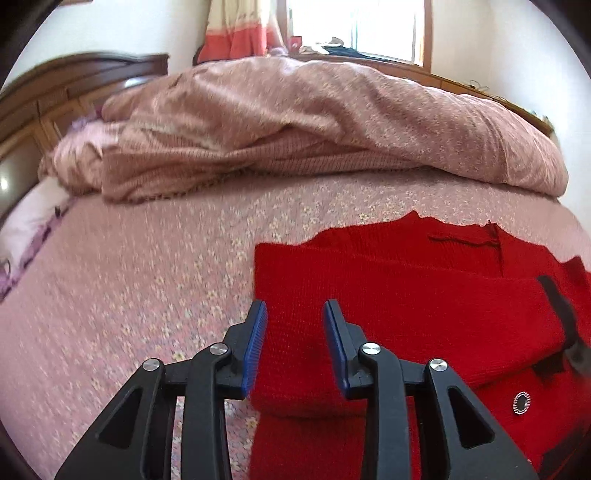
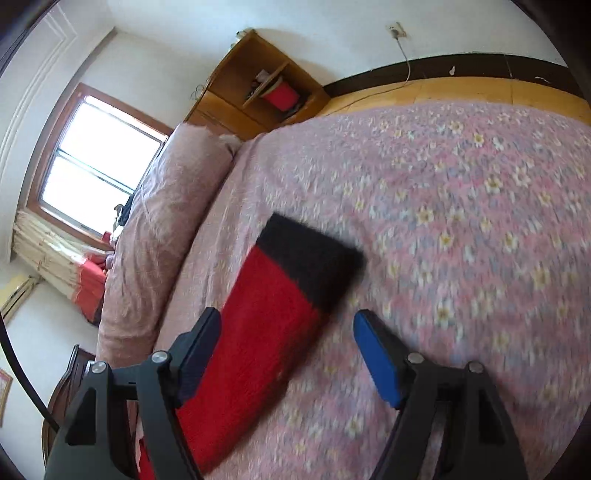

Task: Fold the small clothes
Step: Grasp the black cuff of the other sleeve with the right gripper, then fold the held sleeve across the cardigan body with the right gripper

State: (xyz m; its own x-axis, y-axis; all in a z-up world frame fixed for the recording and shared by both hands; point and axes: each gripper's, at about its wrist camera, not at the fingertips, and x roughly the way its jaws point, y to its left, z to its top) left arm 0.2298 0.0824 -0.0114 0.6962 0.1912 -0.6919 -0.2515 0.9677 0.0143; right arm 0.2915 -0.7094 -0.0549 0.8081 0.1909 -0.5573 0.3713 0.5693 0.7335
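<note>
From the left wrist, the left tongs [image 1: 294, 314] point down at a slant over the near left edge of the red sweater [image 1: 406, 314], which lies partly folded on the bed [image 1: 147, 277]. Their blue pads [image 1: 255, 347] stand a little apart, released, with a fold of red knit showing between them but not pinched. A silver snap [image 1: 521, 402] sits on the sweater to the right of the tongs. Beyond the sweater, a rolled pink quilt [image 1: 314, 122] lies across the far side of the bed, below the window [image 1: 354, 26].

From the right wrist, the view is rolled sideways and blurred. The right tongs [image 2: 286, 325] gape wide, grasping nothing. A red sleeve [image 2: 258, 332] with a black cuff [image 2: 310, 258] lies flat on the bed, running under the left finger; the right finger hangs over bare bedspread beside the sleeve. A wooden shelf [image 2: 258, 88] stands beyond the bed.
</note>
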